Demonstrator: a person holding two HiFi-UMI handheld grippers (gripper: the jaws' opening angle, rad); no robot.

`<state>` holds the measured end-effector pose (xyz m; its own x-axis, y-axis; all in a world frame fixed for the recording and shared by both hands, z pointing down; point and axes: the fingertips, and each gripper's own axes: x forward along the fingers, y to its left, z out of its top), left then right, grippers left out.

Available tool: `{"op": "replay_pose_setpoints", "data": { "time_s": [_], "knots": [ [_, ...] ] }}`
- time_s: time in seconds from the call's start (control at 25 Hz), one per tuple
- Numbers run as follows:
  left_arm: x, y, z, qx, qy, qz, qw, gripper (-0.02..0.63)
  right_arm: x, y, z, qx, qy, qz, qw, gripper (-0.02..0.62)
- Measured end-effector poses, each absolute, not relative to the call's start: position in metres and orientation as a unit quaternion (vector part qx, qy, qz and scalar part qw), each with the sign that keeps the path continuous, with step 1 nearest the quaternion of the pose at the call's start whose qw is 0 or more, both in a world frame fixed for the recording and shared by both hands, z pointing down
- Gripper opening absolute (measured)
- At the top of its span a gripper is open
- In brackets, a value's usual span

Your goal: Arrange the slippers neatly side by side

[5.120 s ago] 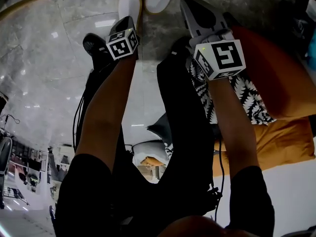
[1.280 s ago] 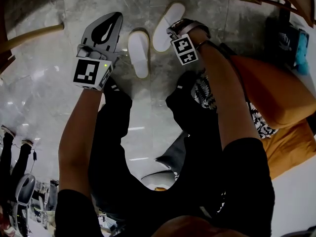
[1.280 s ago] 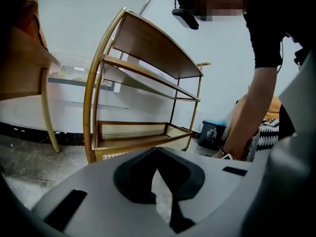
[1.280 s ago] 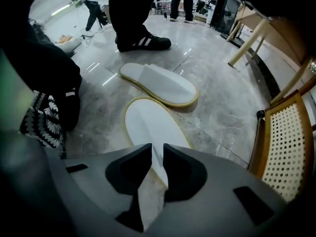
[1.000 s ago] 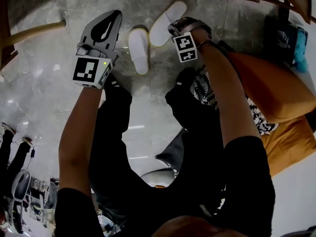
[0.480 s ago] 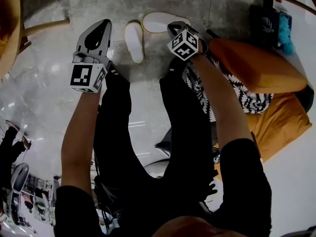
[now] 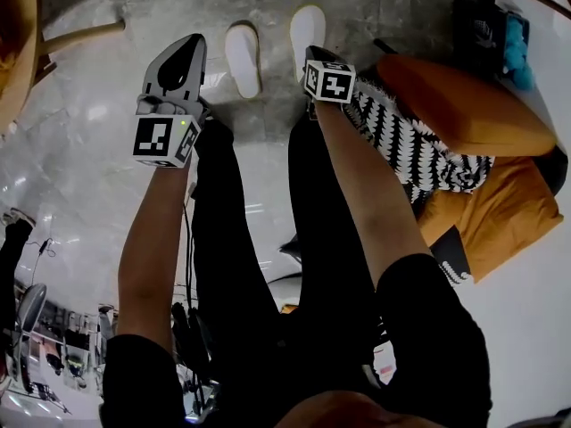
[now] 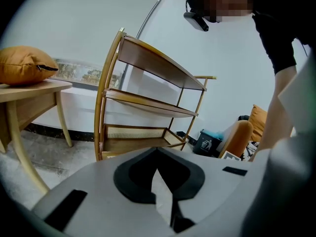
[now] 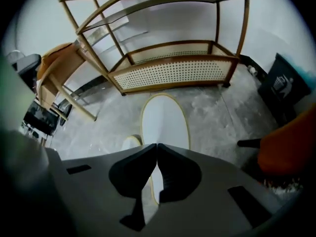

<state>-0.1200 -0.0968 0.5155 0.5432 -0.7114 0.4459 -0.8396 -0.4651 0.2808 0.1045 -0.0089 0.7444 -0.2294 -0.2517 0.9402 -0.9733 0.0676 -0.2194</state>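
right gripper — clenched on heel of right slipper | left slipper alongside | left gripper — clenched, empty

R slipper now parallel

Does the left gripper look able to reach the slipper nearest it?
Probably yes: the left gripper sits left of the left slipper, only bare floor between. Its shut, empty jaws must open first. The right gripper, pinching the right slipper, is clear of it.
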Motion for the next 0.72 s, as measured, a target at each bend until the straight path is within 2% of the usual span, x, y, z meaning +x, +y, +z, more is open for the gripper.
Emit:
{"op": "replay_pose_setpoints", "data": {
  "time_s": [0.32,0.72],
  "knots": [
    [-0.125,-0.088,0.537,0.843,-0.463,0.129,0.239,0.015,0.085,0.02,0.788,0.503,-0.576,0.519,0.383,0.037],
    [-0.162,-0.061,0.578,0.822,-0.489,0.138,0.255,0.015,0.071,0.047,0.843,0.525,-0.519,0.581,0.343,0.037]
  ]
}}
